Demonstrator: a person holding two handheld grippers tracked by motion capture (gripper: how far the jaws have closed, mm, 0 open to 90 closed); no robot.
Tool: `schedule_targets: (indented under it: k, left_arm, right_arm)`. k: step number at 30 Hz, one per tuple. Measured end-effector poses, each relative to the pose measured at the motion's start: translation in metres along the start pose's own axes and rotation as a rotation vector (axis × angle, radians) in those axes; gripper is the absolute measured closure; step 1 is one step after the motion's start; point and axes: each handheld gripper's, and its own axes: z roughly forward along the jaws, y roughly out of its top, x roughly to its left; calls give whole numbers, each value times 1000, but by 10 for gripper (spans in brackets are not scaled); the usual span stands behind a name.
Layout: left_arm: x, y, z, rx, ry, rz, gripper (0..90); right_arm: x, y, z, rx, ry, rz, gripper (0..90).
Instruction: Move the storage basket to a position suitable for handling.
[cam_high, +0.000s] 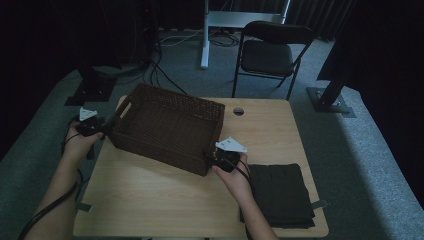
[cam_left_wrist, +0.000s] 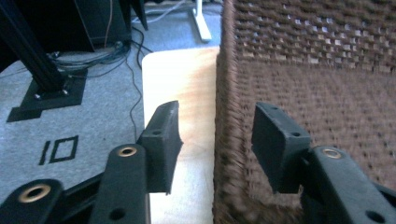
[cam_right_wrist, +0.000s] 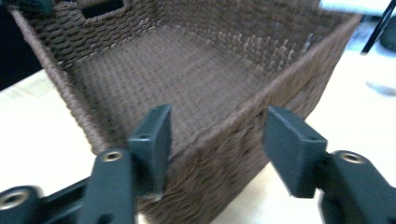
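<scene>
A dark brown woven wicker basket (cam_high: 167, 127), rectangular and empty, sits on the light wooden desk (cam_high: 150, 200) toward its far left corner, turned at a slant so its long axis runs from the far left edge toward the middle of the desk. The left gripper (cam_high: 96, 127) is at the basket's left short end, by the handle cut-out, and in the left gripper view its 2 black jaws straddle the woven wall (cam_left_wrist: 229, 140): 1 outside over the desk, 1 inside over the basket floor, with a gap showing on each side, so the pads do not yet press. The right gripper (cam_high: 220, 157) is at the opposite near corner of the basket, and in the right gripper view its jaws likewise stand apart around the rim (cam_right_wrist: 219, 133), the left one close against or touching the weave, the right one clear of it. Each hand is thus at its own end of the long axis, neither nearer than the other, and the coming move likely calls for both pairs of jaws to clamp on the wall before any lift or slide. A folded dark cloth (cam_high: 280, 192) lies at the near right corner of the desk, just beside the right forearm.
</scene>
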Motion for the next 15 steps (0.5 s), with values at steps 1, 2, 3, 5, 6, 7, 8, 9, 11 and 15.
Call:
schedule_targets:
  k: [1,2,3,5,6,7,8,9,11,15]
  left_arm:
    - [1,0,1,-3,-10,-15,546]
    - [0,-1,1,-3,-13,-20,561]
    - [0,0,1,1,-16,-17,574]
    - [-2,0,1,16,-19,-12,609]
    - [-1,0,2,18,-19,-8,610]
    - [-1,0,2,27,-24,-15,611]
    - [-2,0,2,41,-26,-10,623]
    - [-3,-1,3,54,-28,-9,643]
    - [-6,-1,3,58,-50,-23,705]
    - [-12,0,1,83,-24,-11,767]
  right_arm:
    - [0,0,0,-2,3,2,451]
    - [1,0,1,2,-4,5,452]
    - [1,1,1,8,-6,11,455]
    - [2,2,1,19,-9,25,478]
    - [3,2,1,23,-10,31,483]
    - [3,3,2,29,-14,37,491]
    - [4,3,2,34,-16,44,504]
    - [5,3,3,35,-20,52,514]
    - [6,3,5,39,-27,66,531]
    - [9,3,6,38,-60,88,580]
